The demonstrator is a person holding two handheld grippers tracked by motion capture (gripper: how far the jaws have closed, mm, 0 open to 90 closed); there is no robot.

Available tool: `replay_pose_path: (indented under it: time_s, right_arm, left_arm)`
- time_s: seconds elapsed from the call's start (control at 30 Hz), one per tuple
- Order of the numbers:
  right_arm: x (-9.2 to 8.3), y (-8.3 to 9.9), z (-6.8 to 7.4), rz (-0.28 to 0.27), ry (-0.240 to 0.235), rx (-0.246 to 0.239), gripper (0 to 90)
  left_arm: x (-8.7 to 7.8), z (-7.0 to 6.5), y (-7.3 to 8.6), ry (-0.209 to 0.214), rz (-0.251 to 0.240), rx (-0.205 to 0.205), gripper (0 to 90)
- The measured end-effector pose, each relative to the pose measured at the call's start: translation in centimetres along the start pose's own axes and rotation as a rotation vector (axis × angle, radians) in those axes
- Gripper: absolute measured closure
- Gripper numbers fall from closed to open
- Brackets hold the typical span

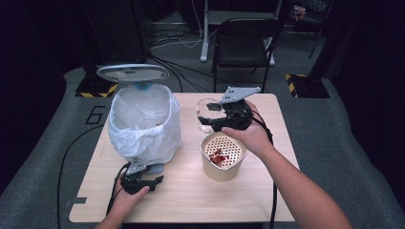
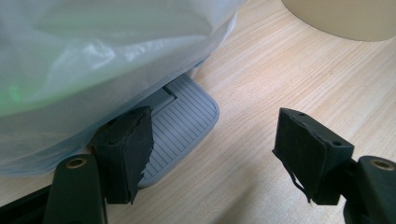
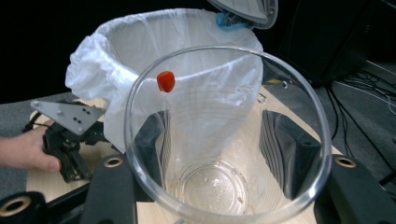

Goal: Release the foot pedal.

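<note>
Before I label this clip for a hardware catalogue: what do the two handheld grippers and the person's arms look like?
Both grippers are black. The left gripper has blocky foam-like pads with ragged edges, and brass-coloured eyelets at the jaw bases. Each carries a grey three-cornered plate with small holes, and a black cable trails from each. The right gripper has ribbed dark pads. The forearms are bare, with no sleeves or gloves visible.

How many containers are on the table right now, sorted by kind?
Pedal bin with white liner: 1
Clear glass cup, held in the right tool: 1
Beige tub with perforated strainer insert: 1
Total: 3
</note>
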State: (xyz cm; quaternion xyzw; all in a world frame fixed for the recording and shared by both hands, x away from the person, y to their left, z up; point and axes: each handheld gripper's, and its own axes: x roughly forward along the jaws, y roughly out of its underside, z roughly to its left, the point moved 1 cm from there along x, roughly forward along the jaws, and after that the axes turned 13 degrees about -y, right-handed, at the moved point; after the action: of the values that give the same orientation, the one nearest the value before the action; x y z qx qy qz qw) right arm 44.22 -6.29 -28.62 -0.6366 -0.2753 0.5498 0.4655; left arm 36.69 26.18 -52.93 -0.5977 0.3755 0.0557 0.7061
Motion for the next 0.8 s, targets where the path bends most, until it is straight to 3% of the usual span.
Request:
replay_pose_path:
  time_s: [0.8]
  right_arm:
    - [3.5, -5.0, 0.9, -0.110, -0.054, 0.018, 43.7]
  left_arm:
    - [0.0, 0.0, 0.0, -0.010, 0.005, 0.008, 28.0]
